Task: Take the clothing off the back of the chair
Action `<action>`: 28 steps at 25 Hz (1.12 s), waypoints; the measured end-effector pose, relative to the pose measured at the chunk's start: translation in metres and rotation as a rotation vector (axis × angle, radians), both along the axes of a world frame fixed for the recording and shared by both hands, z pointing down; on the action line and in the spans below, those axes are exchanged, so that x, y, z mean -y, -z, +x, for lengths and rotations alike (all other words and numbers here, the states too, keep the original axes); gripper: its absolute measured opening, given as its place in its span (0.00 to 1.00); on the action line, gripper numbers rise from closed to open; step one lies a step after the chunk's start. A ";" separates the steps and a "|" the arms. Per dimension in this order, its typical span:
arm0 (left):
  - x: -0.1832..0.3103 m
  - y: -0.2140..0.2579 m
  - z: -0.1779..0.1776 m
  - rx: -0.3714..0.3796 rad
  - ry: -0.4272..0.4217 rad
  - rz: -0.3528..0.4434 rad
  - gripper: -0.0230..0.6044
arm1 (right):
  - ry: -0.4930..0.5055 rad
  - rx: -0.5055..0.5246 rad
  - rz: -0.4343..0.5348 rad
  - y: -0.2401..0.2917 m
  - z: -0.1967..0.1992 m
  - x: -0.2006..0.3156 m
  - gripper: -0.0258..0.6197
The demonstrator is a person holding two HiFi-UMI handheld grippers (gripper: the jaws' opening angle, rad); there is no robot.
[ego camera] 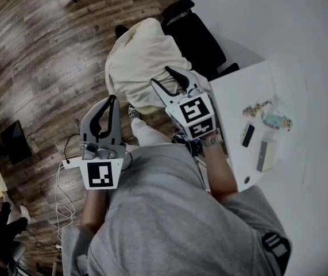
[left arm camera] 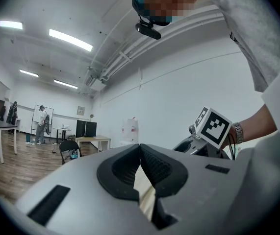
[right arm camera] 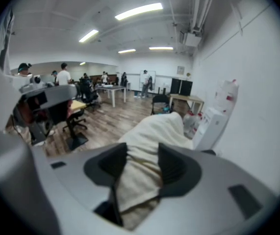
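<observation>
A cream garment [ego camera: 141, 59] hangs over the back of a black office chair [ego camera: 198, 36], covering most of it. My right gripper [ego camera: 161, 75] hovers at the garment's near edge with its jaws spread wide. In the right gripper view the cream cloth [right arm camera: 149, 136] fills the gap between the open right gripper [right arm camera: 142, 148], and the pads do not press on it. My left gripper [ego camera: 113, 99] is held left of the chair, over the floor, apart from the cloth. Its tips meet in the left gripper view, so the left gripper [left arm camera: 140, 147] is shut with nothing in it.
A white table [ego camera: 238, 96] stands right of the chair with small items and a dark phone-like object [ego camera: 248, 135]. Cables [ego camera: 60, 194] lie on the wood floor at the left. A water dispenser [right arm camera: 218, 116] stands by the wall beyond the chair. Desks and people are far off.
</observation>
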State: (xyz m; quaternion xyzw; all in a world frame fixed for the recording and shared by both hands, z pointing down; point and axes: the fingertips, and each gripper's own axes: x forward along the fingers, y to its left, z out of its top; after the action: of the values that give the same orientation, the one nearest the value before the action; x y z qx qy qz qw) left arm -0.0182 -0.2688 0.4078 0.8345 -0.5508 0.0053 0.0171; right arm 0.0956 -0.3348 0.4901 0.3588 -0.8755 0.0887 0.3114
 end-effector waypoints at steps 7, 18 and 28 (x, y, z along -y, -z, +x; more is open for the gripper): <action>-0.002 0.000 0.005 -0.001 -0.007 -0.001 0.10 | 0.004 -0.016 -0.009 -0.003 -0.002 -0.003 0.34; -0.010 0.000 0.005 0.003 0.001 -0.002 0.10 | 0.049 -0.070 0.042 0.000 -0.009 -0.010 0.17; -0.018 0.002 -0.002 0.002 0.002 -0.003 0.10 | 0.010 -0.061 0.061 0.008 -0.007 -0.013 0.13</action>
State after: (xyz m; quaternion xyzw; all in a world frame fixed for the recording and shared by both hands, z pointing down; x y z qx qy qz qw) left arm -0.0203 -0.2507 0.4057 0.8339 -0.5517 0.0068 0.0176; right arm 0.0886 -0.3214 0.4825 0.3663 -0.8696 0.0497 0.3272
